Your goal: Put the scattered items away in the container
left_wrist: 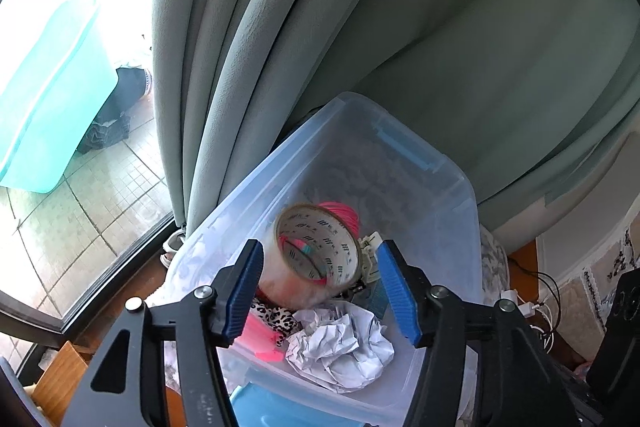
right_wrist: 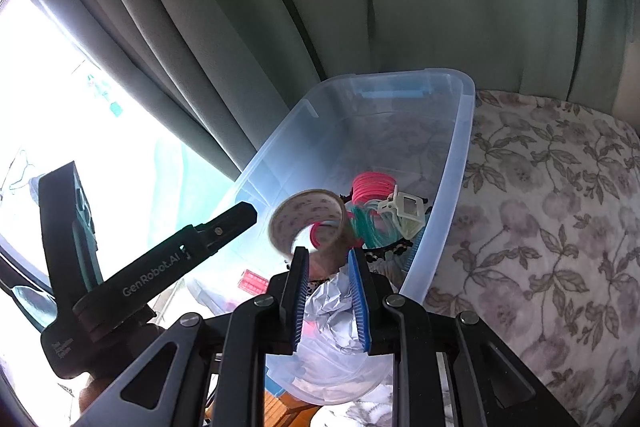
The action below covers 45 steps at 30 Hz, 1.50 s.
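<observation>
Tape roll (left_wrist: 316,251) sits right between the left tool (left_wrist: 320,291)'s blue pads, but the pads aren't touching it, there's a gap on both sides, so that tool is open with nothing gripped. In the right wrist view the roll (right_wrist: 308,225) looks like it's up above the stuff in the bin rather than resting flat, tilted so you see through its core. I can't tell what, if anything, it's leaning on.

Right tool (right_wrist: 328,291) has its pads fairly close together with clear space between them, nothing clamped, just hanging over the near end of the bin. You can see the left tool's black finger (right_wrist: 224,223) poking in from the left side in that view too.

Under and around the roll, inside the clear plastic container (left_wrist: 452,187): a crumpled white paper ball (left_wrist: 344,347), a coil of pink tubing (left_wrist: 344,213), something leopard-print (left_wrist: 272,317), a bright pink piece (left_wrist: 260,341) and a cream plastic clip (right_wrist: 404,213). Teal tubing (right_wrist: 372,227) shows in the right view.

The container sits on a surface with a floral cloth (right_wrist: 540,207), with grey-green curtains (left_wrist: 440,27) right behind it and a bright window (left_wrist: 60,67) off to the left.
</observation>
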Motion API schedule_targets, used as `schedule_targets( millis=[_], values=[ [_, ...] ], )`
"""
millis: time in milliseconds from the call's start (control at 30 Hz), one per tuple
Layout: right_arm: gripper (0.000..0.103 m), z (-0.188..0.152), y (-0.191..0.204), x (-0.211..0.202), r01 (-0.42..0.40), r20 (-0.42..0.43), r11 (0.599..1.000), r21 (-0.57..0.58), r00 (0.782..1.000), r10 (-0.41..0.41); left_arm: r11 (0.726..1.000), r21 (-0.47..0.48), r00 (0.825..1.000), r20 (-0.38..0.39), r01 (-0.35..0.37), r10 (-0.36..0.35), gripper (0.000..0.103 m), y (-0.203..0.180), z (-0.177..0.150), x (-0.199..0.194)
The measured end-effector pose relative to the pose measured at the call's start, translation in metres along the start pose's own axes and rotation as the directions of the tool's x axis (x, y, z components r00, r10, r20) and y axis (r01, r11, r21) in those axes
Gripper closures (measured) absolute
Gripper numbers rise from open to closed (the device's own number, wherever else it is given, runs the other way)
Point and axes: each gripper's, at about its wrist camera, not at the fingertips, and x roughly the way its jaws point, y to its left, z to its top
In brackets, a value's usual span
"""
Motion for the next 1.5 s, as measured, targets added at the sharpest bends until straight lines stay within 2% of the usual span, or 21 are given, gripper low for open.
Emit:
schedule_targets(
  millis=[433, 633, 700, 767, 967, 1133, 1233, 1500],
  values=[
    [0.079, -0.003, -0.003, -0.010, -0.008, 0.016, 1.000, 0.016, 1.000, 0.007, 1.000, 0.018, 1.000, -0.008, -0.016, 0.016, 0.042, -0.001, -0.003, -0.014],
    [0.072, -0.005, -0.006, -0.020, -0.008, 0.033, 1.000, 0.024, 0.999, 0.007, 0.999, 0.029, 0.999, -0.013, -0.039, 0.039, 0.041, -0.010, -0.007, -0.012],
    [0.065, -0.007, -0.007, -0.023, -0.004, 0.038, 1.000, 0.025, 0.999, 0.003, 0.998, 0.037, 0.999, -0.013, -0.044, 0.044, 0.040, -0.014, -0.008, -0.013],
    [0.061, -0.008, -0.008, -0.027, 0.004, 0.046, 1.000, 0.022, 0.999, -0.005, 0.998, 0.045, 0.999, -0.014, -0.048, 0.049, 0.037, -0.017, -0.010, -0.013],
    [0.051, -0.012, -0.012, -0.040, 0.003, 0.072, 1.000, 0.022, 0.997, -0.005, 0.995, 0.079, 0.998, -0.018, -0.054, 0.055, 0.037, -0.031, -0.015, -0.015],
    [0.047, -0.017, -0.019, -0.051, -0.003, 0.090, 1.000, 0.031, 0.996, 0.001, 0.991, 0.111, 0.998, 0.002, -0.069, 0.069, 0.029, -0.046, -0.020, -0.020],
    [0.044, -0.019, -0.026, -0.057, 0.003, 0.102, 0.999, 0.044, 0.995, -0.008, 0.988, 0.137, 0.997, 0.006, -0.071, 0.071, 0.029, -0.056, -0.023, -0.022],
    [0.040, -0.029, -0.048, -0.075, 0.070, 0.118, 0.994, 0.086, 0.990, -0.080, 0.974, 0.218, 0.998, 0.003, -0.059, 0.060, 0.025, -0.087, -0.036, -0.021]
  ],
)
